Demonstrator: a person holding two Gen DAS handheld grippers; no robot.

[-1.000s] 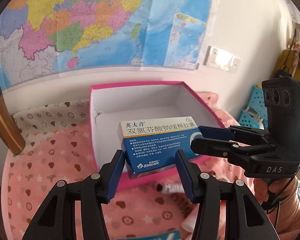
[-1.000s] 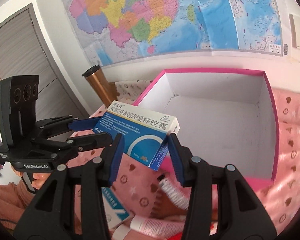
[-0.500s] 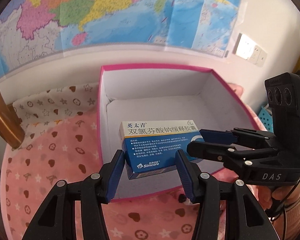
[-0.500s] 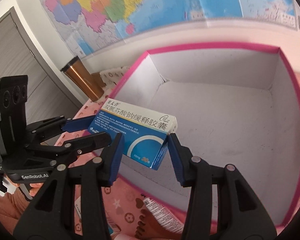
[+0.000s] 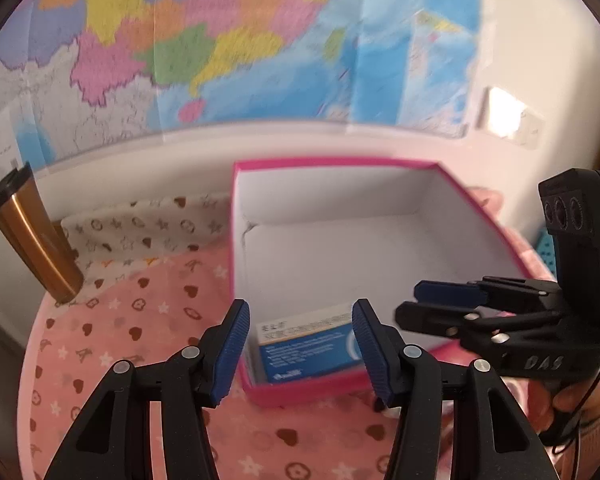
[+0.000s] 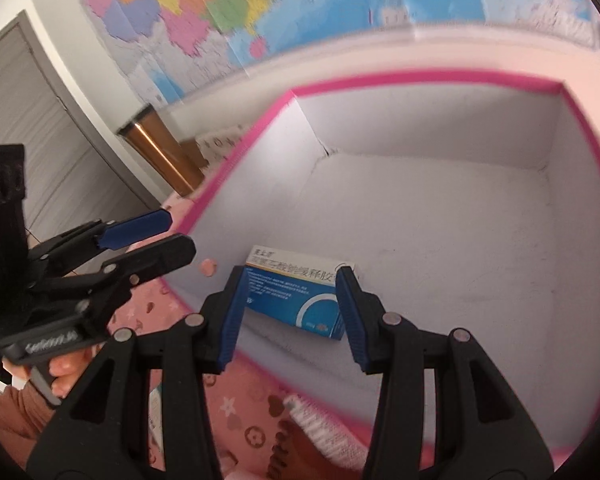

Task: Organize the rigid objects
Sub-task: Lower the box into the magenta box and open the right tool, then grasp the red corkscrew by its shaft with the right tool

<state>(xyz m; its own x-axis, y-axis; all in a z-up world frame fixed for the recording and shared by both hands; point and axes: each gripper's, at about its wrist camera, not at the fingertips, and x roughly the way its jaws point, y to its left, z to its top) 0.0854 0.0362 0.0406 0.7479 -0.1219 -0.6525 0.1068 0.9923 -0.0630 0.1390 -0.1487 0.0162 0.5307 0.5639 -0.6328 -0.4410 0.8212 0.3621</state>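
The blue-and-white medicine carton (image 6: 300,292), printed with Chinese text and a white ring, lies flat on the floor of the pink box (image 6: 236,168), at its near-left corner. Both the left gripper (image 5: 300,344) and right gripper (image 6: 290,312) hover above the carton, jaws wide, gripping nothing.

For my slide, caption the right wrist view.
Open right gripper above a blue medicine box lying inside the pink storage box.
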